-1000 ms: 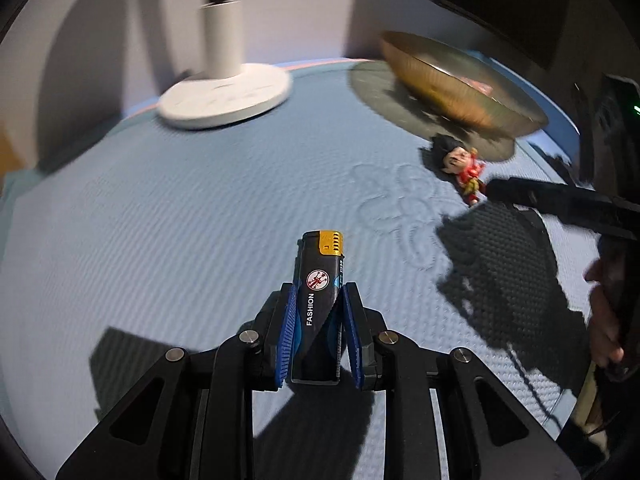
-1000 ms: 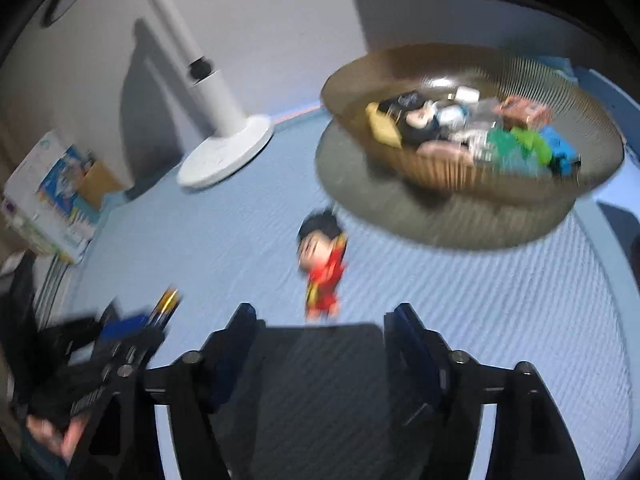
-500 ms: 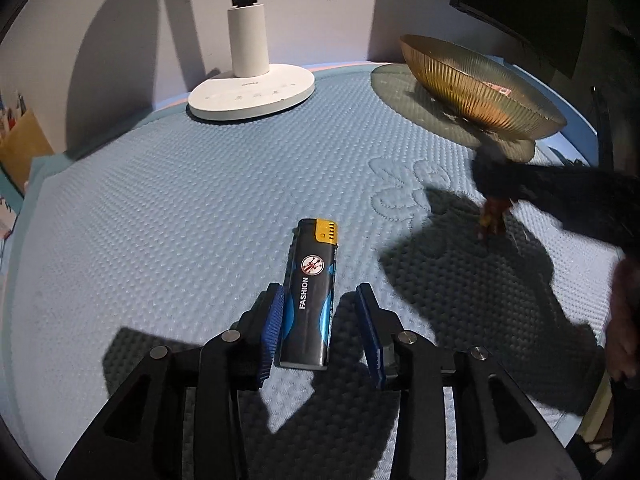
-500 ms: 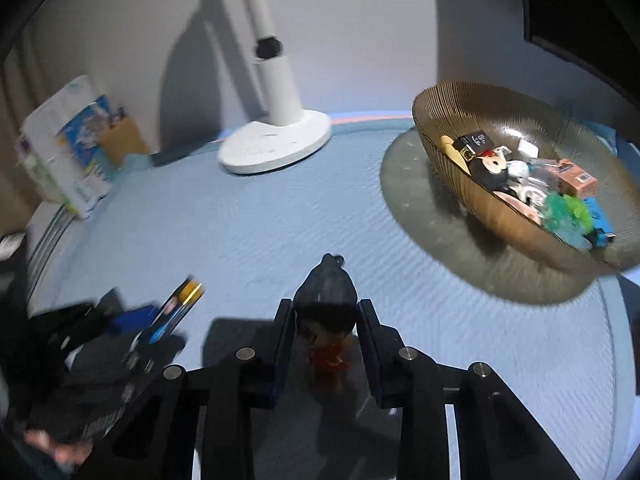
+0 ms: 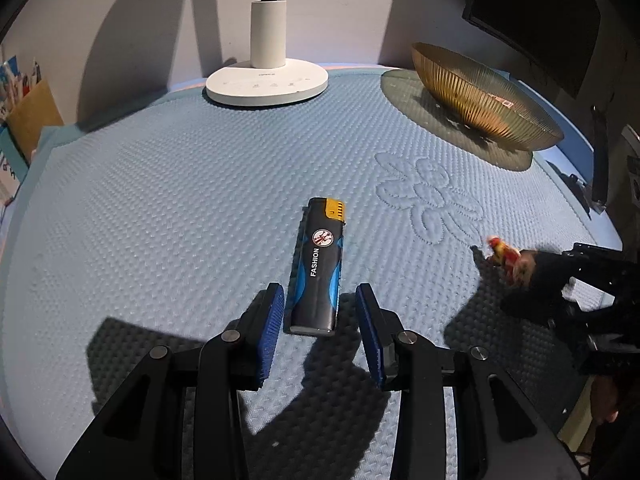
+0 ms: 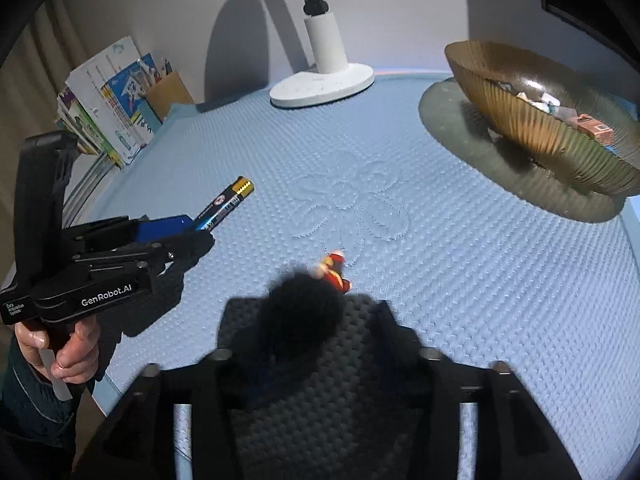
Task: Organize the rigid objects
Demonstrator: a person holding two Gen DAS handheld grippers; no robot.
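Observation:
A black and blue lighter (image 5: 318, 268) with a gold cap lies flat on the blue mat (image 5: 160, 208). My left gripper (image 5: 322, 332) is open, its blue pads either side of the lighter's near end, not touching it. The lighter also shows in the right wrist view (image 6: 226, 204). A small figurine (image 6: 332, 274) with black hair and red clothes lies just ahead of my right gripper (image 6: 308, 344), whose fingers are blurred and spread wide. The figurine also shows in the left wrist view (image 5: 510, 260). A gold ribbed bowl (image 6: 532, 120) holds several small items at the right.
A white lamp base (image 5: 267, 82) stands at the back of the mat. Books and a cardboard holder (image 6: 116, 100) stand beyond the mat's left edge. The bowl (image 5: 480, 100) sits on a round grey coaster. A dark screen hangs at the upper right.
My left gripper has opened and let the lighter down on the mat. My right gripper closed in around the figurine, then spread wide, and the figurine now lies tipped over.

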